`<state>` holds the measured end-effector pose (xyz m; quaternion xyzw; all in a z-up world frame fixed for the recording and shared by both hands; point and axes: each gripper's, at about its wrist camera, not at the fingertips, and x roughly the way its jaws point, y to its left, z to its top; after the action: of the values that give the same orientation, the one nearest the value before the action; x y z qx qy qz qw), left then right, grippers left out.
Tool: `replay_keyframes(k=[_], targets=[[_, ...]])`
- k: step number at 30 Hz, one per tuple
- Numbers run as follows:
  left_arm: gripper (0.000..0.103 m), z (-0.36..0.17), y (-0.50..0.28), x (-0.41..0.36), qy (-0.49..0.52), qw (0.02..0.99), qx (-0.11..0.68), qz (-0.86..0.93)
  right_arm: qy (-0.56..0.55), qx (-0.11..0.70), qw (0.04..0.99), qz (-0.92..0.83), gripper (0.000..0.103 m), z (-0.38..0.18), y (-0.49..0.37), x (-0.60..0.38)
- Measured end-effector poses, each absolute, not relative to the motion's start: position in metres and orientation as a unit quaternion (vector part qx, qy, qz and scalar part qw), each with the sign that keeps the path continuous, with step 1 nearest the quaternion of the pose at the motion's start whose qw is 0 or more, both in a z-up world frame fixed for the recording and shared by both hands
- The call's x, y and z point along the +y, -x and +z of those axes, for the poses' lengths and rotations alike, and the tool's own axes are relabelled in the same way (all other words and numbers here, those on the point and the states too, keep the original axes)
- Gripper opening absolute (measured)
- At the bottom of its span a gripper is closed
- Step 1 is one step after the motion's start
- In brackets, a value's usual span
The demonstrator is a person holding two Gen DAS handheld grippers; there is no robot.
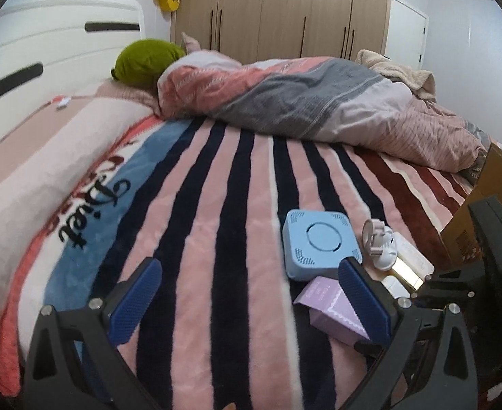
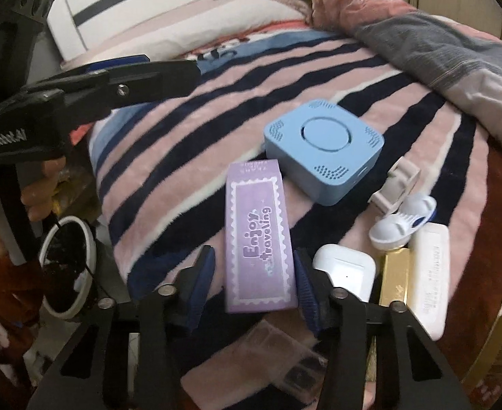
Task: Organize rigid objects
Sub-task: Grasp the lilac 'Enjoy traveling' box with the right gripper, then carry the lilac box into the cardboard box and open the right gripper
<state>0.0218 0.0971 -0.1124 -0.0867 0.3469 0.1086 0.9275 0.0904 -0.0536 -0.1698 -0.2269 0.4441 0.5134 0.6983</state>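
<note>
A purple box printed "Enjoy traveling" lies on the striped blanket between my right gripper's open fingers, not clamped. A light blue square device lies beyond it. To the right lie a white earbud case, a gold bar, a long white case, a white toy shoe and a small pinkish clip. My left gripper is open and empty over the blanket, left of the blue device and purple box.
A rumpled duvet and a green pillow lie at the bed's far side. A cardboard box stands at the right bed edge. A white-rimmed bin sits on the floor at the left. A clear case lies under my right gripper.
</note>
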Motion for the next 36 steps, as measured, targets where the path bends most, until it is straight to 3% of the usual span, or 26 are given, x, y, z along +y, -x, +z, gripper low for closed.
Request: replay_keyframes(k=[4, 10, 17, 20, 34, 36], targets=[[0.103, -0.115, -0.021, 0.099, 0.123, 0.919, 0.369, 0.062, 0.22, 0.426, 0.708, 0.518, 0.033, -0.163, -0.09, -0.057], [0.1, -0.08, -0.022, 0.078, 0.178, 0.92, 0.341, -0.069, 0.18, 0.37, 0.726, 0.55, 0.033, -0.097, -0.074, -0.078], [0.062, -0.022, -0.045, 0.021, 0.166, 0.921, 0.313, -0.163, 0.153, 0.316, 0.763, 0.542, 0.033, -0.026, -0.068, -0.121], [0.054, -0.003, -0.059, -0.01, 0.154, 0.92, 0.308, -0.187, 0.14, 0.31, 0.78, 0.525, 0.033, -0.009, -0.076, -0.147], [0.052, 0.016, -0.15, -0.175, 0.076, 0.885, 0.36, -0.286, 0.06, 0.366, 0.834, 0.408, 0.033, 0.014, -0.139, -0.307], [0.061, 0.014, -0.154, -0.183, 0.062, 0.891, 0.363, -0.266, 0.071, 0.381, 0.839, 0.383, 0.034, 0.007, -0.145, -0.312]])
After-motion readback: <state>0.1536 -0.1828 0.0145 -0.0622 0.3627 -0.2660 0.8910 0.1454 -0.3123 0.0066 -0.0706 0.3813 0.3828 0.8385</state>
